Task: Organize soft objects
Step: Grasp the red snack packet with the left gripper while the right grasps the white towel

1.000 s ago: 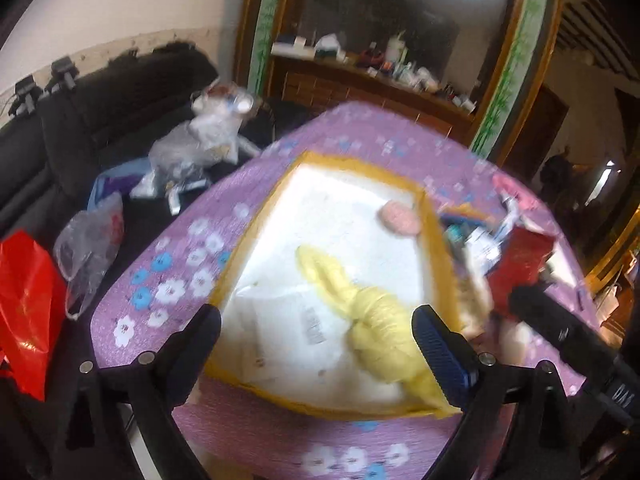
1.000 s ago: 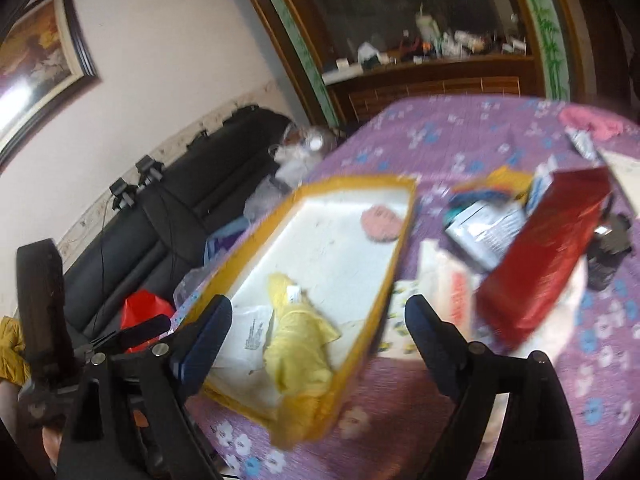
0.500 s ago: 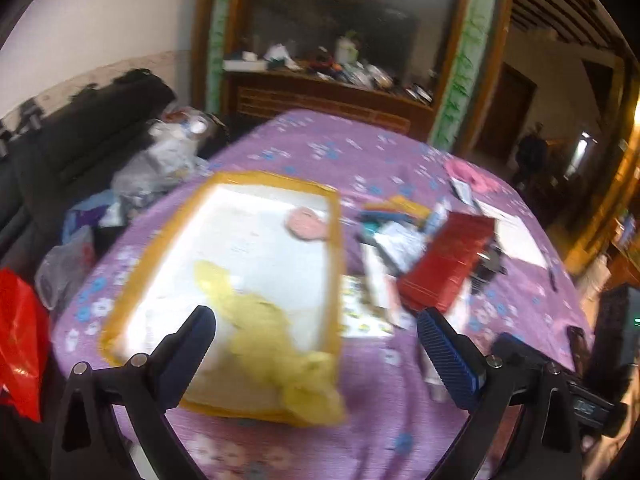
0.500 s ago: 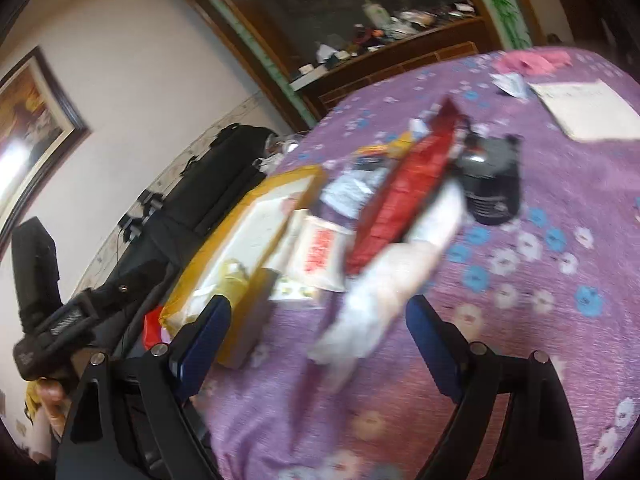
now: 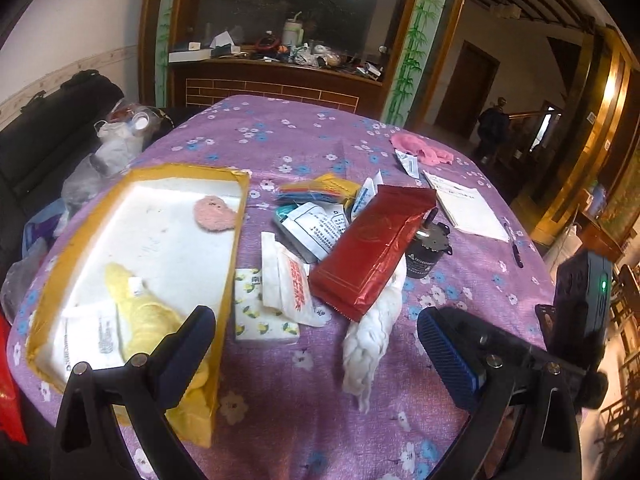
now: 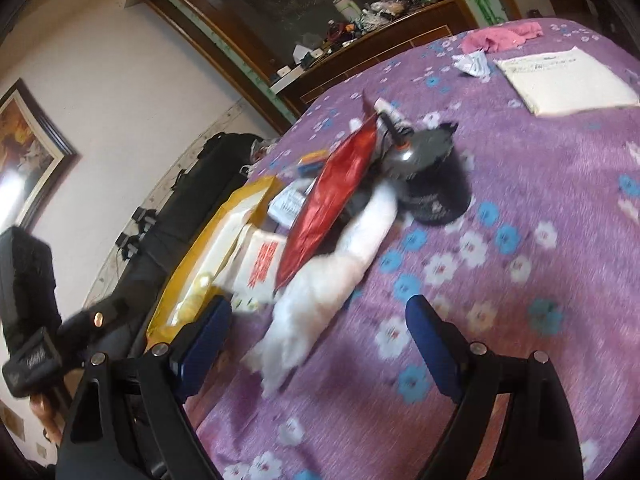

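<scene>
A yellow-rimmed tray (image 5: 236, 216) on the purple flowered tablecloth holds a yellow cloth (image 5: 148, 320) and a small pink fuzzy pad (image 5: 214, 214). A white twisted cloth (image 5: 374, 332) lies partly under a red foil pouch (image 5: 372, 250); it also shows in the right wrist view (image 6: 320, 288). A pink cloth (image 5: 420, 148) lies at the far side. My left gripper (image 5: 316, 344) is open and empty above the table's near edge. My right gripper (image 6: 320, 336) is open and empty, just short of the white cloth.
Paper packets (image 5: 288, 280), leaflets (image 5: 320, 224) and a black cylindrical motor (image 5: 426, 246) crowd the table's middle. A white booklet (image 5: 468, 208) lies far right. A black sofa (image 5: 44, 128) with plastic bags stands left of the table.
Both grippers have swung right, away from the tray with the yellow cloth, toward the white cloth and red pouch. Both stay open and empty.
</scene>
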